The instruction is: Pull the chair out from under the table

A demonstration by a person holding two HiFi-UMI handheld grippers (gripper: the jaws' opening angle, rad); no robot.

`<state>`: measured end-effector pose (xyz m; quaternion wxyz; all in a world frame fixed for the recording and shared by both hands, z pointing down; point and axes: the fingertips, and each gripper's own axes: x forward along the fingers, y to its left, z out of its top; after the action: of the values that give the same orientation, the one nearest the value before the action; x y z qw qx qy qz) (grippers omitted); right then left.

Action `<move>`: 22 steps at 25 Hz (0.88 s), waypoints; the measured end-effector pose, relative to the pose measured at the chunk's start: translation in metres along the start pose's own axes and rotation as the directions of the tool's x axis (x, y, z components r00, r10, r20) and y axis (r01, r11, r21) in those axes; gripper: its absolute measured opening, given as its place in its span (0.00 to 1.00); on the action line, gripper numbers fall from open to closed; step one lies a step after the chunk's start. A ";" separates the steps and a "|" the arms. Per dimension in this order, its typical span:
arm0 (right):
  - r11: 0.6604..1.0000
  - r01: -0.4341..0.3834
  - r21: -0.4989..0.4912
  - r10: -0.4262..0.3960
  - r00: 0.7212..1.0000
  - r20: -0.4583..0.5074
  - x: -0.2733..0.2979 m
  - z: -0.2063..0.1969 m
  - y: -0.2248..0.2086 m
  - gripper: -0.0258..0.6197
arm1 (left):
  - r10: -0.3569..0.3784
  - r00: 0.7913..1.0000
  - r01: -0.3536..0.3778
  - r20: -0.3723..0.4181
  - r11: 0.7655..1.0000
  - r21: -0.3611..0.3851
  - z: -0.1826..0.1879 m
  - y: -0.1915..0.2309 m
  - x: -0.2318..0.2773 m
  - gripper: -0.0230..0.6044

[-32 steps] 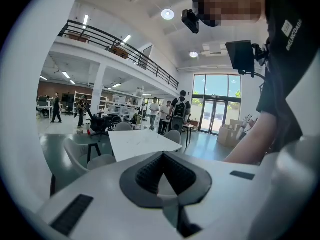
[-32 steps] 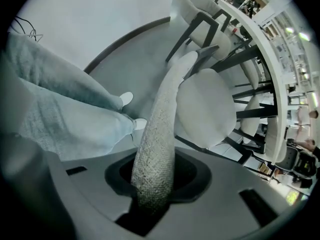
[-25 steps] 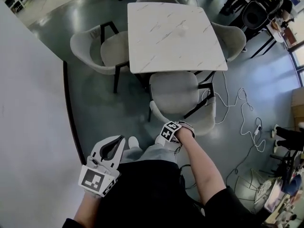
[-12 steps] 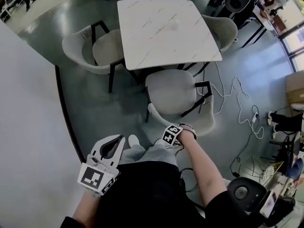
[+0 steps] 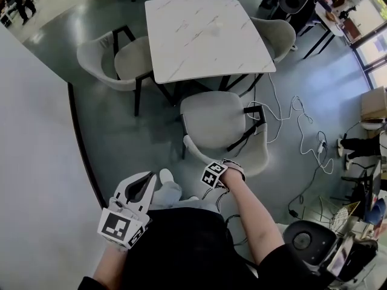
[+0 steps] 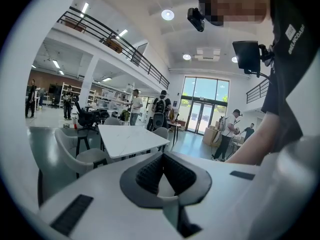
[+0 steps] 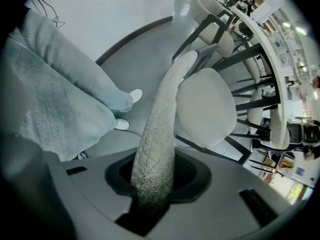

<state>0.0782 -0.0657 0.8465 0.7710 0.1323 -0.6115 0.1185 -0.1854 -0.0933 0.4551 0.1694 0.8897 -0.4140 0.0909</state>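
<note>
My right gripper [image 5: 219, 174] is clenched on the top rim of the backrest [image 7: 160, 114] of the light grey padded shell chair with black metal legs [image 5: 211, 119]. The rim stands between the two jaws and both pads press on its woven cloth. My left gripper [image 5: 136, 197] is closed on nothing and hangs beside my left hip, well apart from the chair.

The chair stands at the near side of the square white table with a marble pattern [image 5: 205, 35]. Its seat is almost fully out from under the table edge, and the backrest curves toward me.

I judge the chair to be moderately heavy for one gripper. The shell under the padding seems stiff, so the rim should not fold, while the cloth is rough and gives the pads good hold. The rim is the only part thin enough for my jaws, and the middle of it is the best place, so that the chair comes straight and does not turn.

Because I hold it high, a strong pull may tip the chair backward, so the pull should be level and slow. The legs should slide on the smooth grey floor [image 5: 133, 138]. The white cable [image 5: 290, 116] lies just beside the right legs and could catch them.
</note>
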 end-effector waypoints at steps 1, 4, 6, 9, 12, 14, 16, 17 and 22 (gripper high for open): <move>1.000 -0.001 -0.004 0.001 1.000 0.000 -0.001 -0.004 0.004 0.21 | 0.004 1.000 -0.004 -0.002 1.000 -0.002 -0.001 -0.005 -0.003 0.03; 1.000 0.001 -0.016 -0.001 1.000 0.002 0.001 -0.014 0.018 0.21 | 0.010 1.000 -0.010 -0.008 1.000 -0.008 -0.009 -0.020 -0.012 0.03; 1.000 -0.002 -0.020 0.002 1.000 0.001 0.003 -0.022 0.029 0.21 | 0.010 1.000 -0.010 -0.015 1.000 -0.010 -0.015 -0.030 -0.019 0.03; 1.000 -0.007 -0.022 0.007 1.000 -0.003 0.003 -0.035 0.047 0.21 | 0.013 1.000 -0.013 -0.020 1.000 -0.009 -0.020 -0.044 -0.028 0.03; 1.000 -0.008 -0.023 0.008 1.000 0.000 0.005 -0.046 0.064 0.21 | 0.020 1.000 -0.020 -0.014 1.000 -0.009 -0.021 -0.059 -0.037 0.03; 1.000 -0.007 -0.021 0.006 1.000 -0.003 0.007 -0.053 0.072 0.21 | 0.022 1.000 -0.022 -0.015 1.000 -0.008 -0.025 -0.067 -0.041 0.03; 1.000 -0.008 -0.020 0.008 1.000 -0.007 0.009 -0.059 0.081 0.21 | 0.019 1.000 -0.019 -0.018 1.000 -0.004 -0.027 -0.077 -0.046 0.03; 1.000 -0.009 -0.020 0.009 1.000 -0.006 0.009 -0.063 0.086 0.21 | 0.016 1.000 -0.016 -0.021 1.000 -0.001 -0.027 -0.082 -0.048 0.03; 1.000 -0.015 -0.022 0.015 1.000 -0.007 0.008 -0.083 0.108 0.21 | 0.005 0.999 -0.004 -0.034 1.000 0.012 -0.029 -0.105 -0.056 0.03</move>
<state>0.1186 0.0644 0.8426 0.7736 0.1185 -0.6112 0.1180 -0.1417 0.0203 0.4414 0.1709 0.8881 -0.4125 0.1088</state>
